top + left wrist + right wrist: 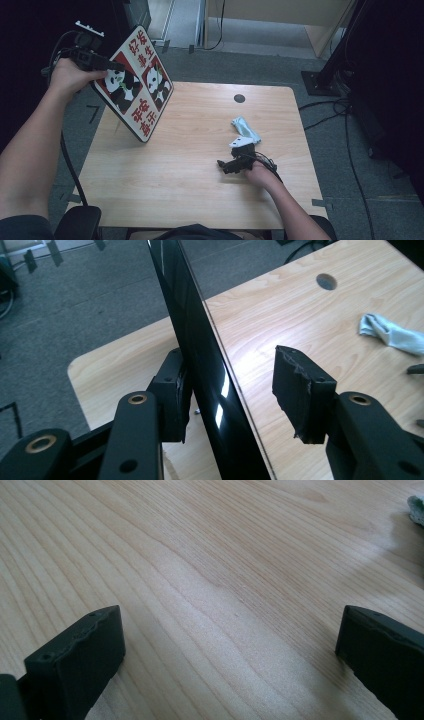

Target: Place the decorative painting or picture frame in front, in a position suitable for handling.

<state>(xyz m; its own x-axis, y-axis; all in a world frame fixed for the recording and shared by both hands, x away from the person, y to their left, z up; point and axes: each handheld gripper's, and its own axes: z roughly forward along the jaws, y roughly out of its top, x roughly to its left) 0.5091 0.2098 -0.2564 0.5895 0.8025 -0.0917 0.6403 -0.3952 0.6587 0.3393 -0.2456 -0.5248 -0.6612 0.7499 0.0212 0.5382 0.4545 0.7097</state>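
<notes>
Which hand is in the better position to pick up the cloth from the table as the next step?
Right. The right gripper rests on the table beside the cloth with its jaws wide open and nothing between them. The left gripper is far off at the table's left edge, busy with the panda board between its jaws.

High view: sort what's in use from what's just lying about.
In use: panda board, tilted with its lower corner at the table, between the left gripper jaws.
Lying about: crumpled cloth, right gripper resting open on the table.
</notes>
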